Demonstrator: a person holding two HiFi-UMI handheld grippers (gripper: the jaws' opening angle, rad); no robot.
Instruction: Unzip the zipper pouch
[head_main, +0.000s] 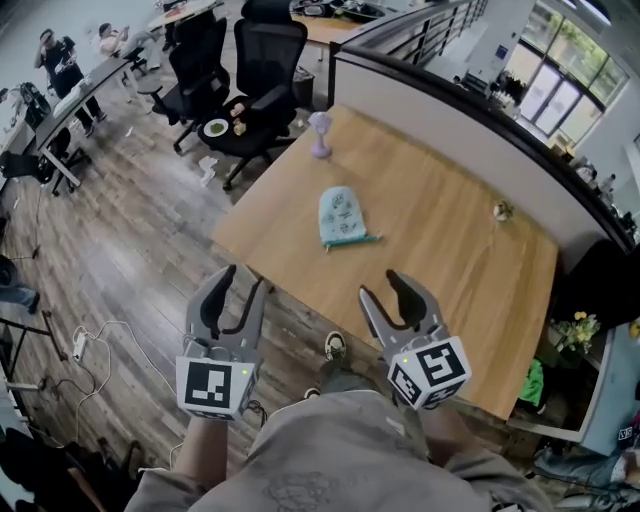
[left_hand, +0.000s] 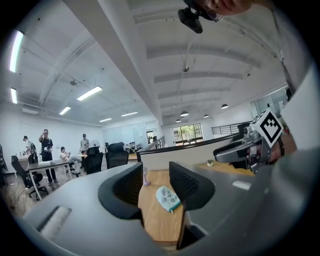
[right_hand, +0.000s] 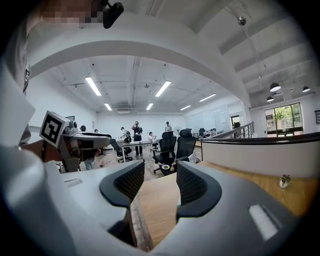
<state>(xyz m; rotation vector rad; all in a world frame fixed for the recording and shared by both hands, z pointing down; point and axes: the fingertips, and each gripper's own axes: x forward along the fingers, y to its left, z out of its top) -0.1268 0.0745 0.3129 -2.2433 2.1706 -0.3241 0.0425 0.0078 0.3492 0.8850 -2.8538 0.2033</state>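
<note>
A pale teal zipper pouch (head_main: 340, 217) with a printed pattern lies flat on the wooden table (head_main: 450, 250), its zipper edge toward me. The left gripper view shows the pouch (left_hand: 167, 198) some way ahead between the jaws. My left gripper (head_main: 245, 280) hovers over the floor short of the table's near-left edge, open and empty. My right gripper (head_main: 380, 283) hangs over the table's near edge, also open and empty, below and right of the pouch. In the right gripper view the right gripper (right_hand: 160, 182) faces bare table; its right jaw hides most of the pouch.
A small purple desk fan (head_main: 320, 135) stands near the table's far corner, and a tiny object (head_main: 502, 211) sits by the partition (head_main: 470, 110) at the right. Black office chairs (head_main: 262, 70) stand beyond the table. Cables (head_main: 100, 345) lie on the floor at left.
</note>
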